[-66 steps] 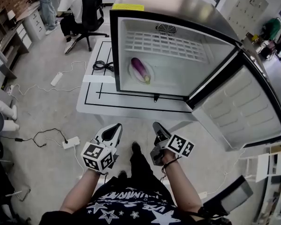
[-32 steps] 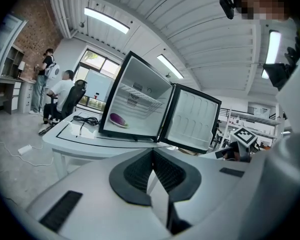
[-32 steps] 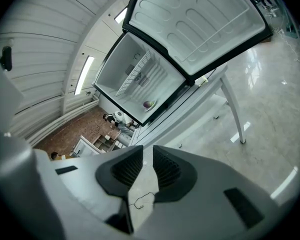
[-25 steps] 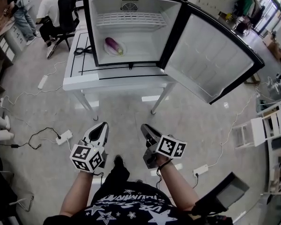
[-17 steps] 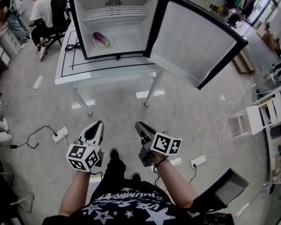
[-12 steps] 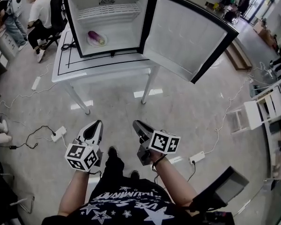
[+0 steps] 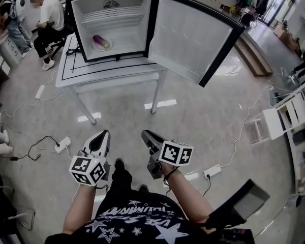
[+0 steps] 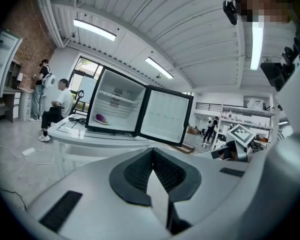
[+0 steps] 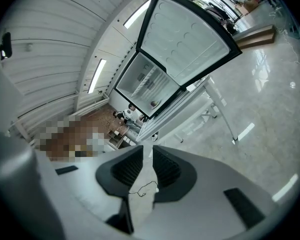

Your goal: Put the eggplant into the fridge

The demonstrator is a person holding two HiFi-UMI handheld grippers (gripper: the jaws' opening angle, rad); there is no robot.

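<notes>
Two grippers hang low in the head view, well short of the table, tips aimed forward over the glossy floor (image 7: 203,116). The left gripper (image 7: 103,134) has its jaws closed, the ribbed pads meeting at the tip with nothing between them. The right gripper (image 7: 145,134) has its jaws a narrow slit apart; only floor shows through the gap, and it grips nothing. Each carries its marker cube toward the wrist. A white power strip (image 7: 63,145) lies on the floor to the left of the left gripper, and another (image 7: 212,171) to the right of the right arm.

Farther on stands a white table (image 7: 112,71) with black lines on its top, and on it the fridge (image 7: 138,29). Its door (image 7: 190,39) is swung wide to the right. The eggplant (image 7: 100,40) is inside, on a white plate (image 7: 107,47) at the left of the fridge floor, beneath a wire shelf (image 7: 109,15). It lies on its side, long axis slanting from back-left to front-right, the purple body toward the rear and the paler end toward the opening. A dark coiled cable (image 7: 73,50) rests on the table just left of the fridge.

Beyond the table's left end a person (image 7: 50,15) sits on a chair and another (image 7: 10,9) stands.
</notes>
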